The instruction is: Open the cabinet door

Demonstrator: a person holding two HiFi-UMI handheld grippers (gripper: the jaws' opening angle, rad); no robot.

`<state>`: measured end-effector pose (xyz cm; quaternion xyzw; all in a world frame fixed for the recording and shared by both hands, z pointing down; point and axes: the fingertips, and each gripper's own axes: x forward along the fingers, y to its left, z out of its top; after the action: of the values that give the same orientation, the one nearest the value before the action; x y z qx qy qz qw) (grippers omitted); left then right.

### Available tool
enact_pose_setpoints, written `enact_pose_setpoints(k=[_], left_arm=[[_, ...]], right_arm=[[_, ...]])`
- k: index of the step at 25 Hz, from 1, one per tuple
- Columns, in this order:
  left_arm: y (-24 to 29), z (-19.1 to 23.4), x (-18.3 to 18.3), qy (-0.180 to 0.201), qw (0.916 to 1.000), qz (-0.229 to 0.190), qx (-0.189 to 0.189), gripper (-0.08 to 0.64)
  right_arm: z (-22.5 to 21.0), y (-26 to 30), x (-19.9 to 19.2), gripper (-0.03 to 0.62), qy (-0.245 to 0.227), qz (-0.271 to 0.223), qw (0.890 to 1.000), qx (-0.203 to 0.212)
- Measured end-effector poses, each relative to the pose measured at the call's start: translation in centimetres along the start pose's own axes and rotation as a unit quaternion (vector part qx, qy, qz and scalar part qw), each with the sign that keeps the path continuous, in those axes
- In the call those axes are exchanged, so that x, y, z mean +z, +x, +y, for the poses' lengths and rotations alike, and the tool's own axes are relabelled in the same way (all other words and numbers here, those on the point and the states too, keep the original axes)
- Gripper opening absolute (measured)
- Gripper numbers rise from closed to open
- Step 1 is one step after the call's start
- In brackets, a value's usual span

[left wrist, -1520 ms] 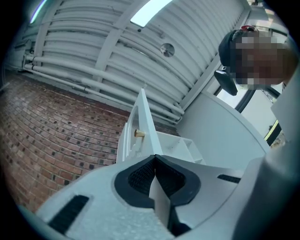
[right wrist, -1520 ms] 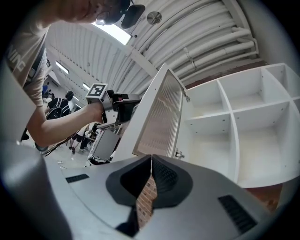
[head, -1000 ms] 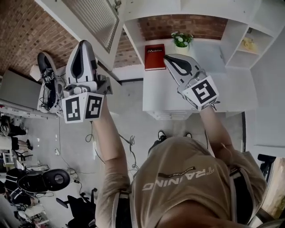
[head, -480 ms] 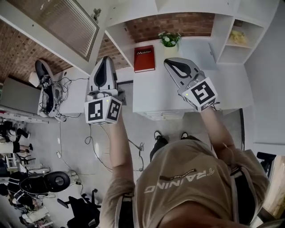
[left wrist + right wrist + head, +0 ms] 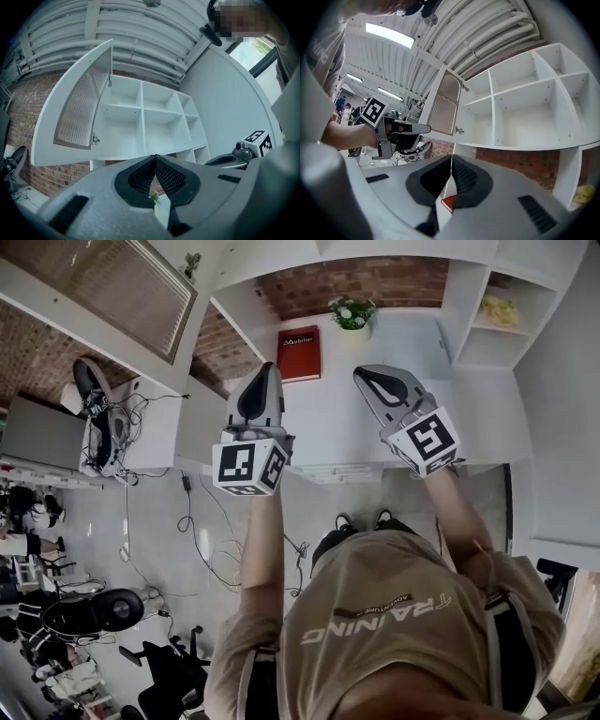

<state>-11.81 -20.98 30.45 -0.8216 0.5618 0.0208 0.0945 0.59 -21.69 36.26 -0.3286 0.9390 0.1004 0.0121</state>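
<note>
The white cabinet door (image 5: 103, 292), with a ribbed glass panel, stands swung wide open at the upper left. In the left gripper view the door (image 5: 79, 112) hangs off the left side of the empty white compartments (image 5: 140, 122), its small knob showing on the edge. My left gripper (image 5: 266, 369) is shut and empty over the white desk, well clear of the door. My right gripper (image 5: 362, 372) hovers beside it, jaws together with nothing in them. From the right gripper view, the door (image 5: 445, 103) shows beyond the left gripper (image 5: 401, 129).
On the white desk (image 5: 328, 432) under the shelves lie a red book (image 5: 298, 352) and a small potted plant (image 5: 352, 313). A yellow item (image 5: 500, 310) sits in a right-hand shelf. Chairs and cables (image 5: 98, 418) crowd the floor at left.
My left gripper has swung right and down, away from the open door and over the desk next to the right gripper. The right gripper has shifted only a little. The door stays open.
</note>
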Motion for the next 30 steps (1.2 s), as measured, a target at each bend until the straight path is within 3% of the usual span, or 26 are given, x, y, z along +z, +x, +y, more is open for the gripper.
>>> enact_pose_setpoints(k=[17,30], left_arm=[[-0.6,-1.7,-7.9,-0.028,0.995,0.074,-0.06,0.009],[-1.5,0.5,-12.7,-0.06,0.9905,0.114,-0.049,0.009]], right_arm=[[0.8,-1.1,-3.9,0.012,-0.013,0.062,0.997,-0.04],[3.6,1.6,-4.7,0.012,-0.003,0.062,0.997,-0.034]])
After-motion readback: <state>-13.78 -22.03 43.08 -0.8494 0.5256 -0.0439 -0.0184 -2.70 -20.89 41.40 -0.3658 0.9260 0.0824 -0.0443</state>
